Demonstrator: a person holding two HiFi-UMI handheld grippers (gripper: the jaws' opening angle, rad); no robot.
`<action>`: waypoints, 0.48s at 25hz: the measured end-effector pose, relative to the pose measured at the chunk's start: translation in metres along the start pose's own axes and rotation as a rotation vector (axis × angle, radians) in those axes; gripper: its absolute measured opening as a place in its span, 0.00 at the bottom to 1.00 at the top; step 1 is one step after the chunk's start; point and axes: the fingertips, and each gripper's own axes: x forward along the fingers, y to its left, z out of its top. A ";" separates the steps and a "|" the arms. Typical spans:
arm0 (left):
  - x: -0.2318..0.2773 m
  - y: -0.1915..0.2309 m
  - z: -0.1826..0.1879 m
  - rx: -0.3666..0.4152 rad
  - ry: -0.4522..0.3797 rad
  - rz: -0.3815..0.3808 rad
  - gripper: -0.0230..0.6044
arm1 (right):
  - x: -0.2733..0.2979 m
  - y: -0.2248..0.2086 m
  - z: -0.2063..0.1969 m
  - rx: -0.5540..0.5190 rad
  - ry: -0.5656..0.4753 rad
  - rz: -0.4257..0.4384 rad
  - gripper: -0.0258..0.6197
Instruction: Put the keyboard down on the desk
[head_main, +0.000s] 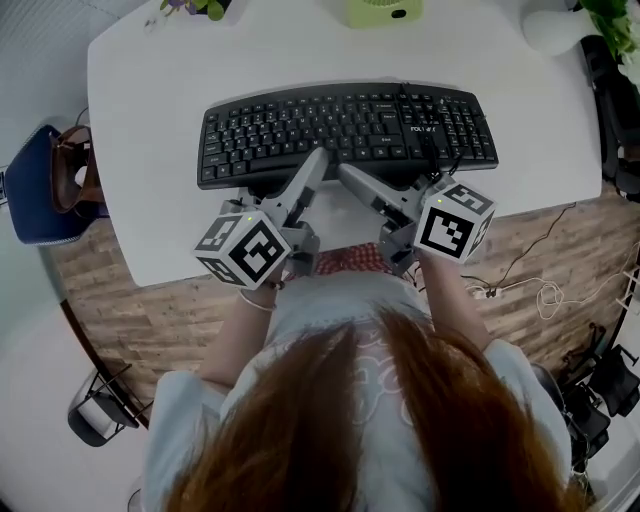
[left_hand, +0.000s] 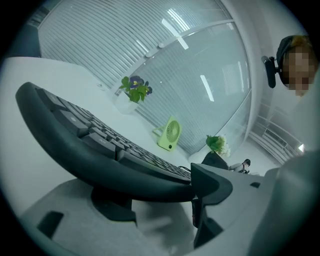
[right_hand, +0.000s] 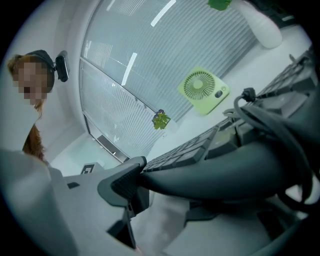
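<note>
A black keyboard (head_main: 345, 130) lies across the middle of the white desk (head_main: 150, 90), its black cable (head_main: 425, 135) draped over its right part. Both grippers hold its near edge from my side. My left gripper (head_main: 310, 172) is shut on the near edge left of centre, and in the left gripper view the keyboard (left_hand: 100, 145) runs between its jaws (left_hand: 155, 197). A little to the right, my right gripper (head_main: 356, 180) is shut on the same edge; its own view shows the keyboard (right_hand: 225, 165) clamped in the right gripper (right_hand: 165, 200). The near edge looks slightly raised, with shadow under it.
A green desk fan (head_main: 383, 10) stands at the desk's far edge, a small flower pot (head_main: 195, 8) at the far left, a white vase with a plant (head_main: 550, 30) at the far right. A blue seat (head_main: 40, 185) is left of the desk. Cables (head_main: 540, 290) lie on the floor at right.
</note>
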 end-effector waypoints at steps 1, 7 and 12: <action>0.000 -0.001 0.000 0.001 0.004 -0.002 0.54 | -0.001 0.001 0.000 -0.003 0.001 0.000 0.49; 0.005 0.001 0.005 0.013 0.028 -0.026 0.55 | 0.004 0.002 0.001 -0.041 0.024 0.013 0.50; 0.008 0.000 0.010 0.048 0.060 -0.085 0.57 | 0.010 0.001 0.004 -0.103 0.050 0.022 0.52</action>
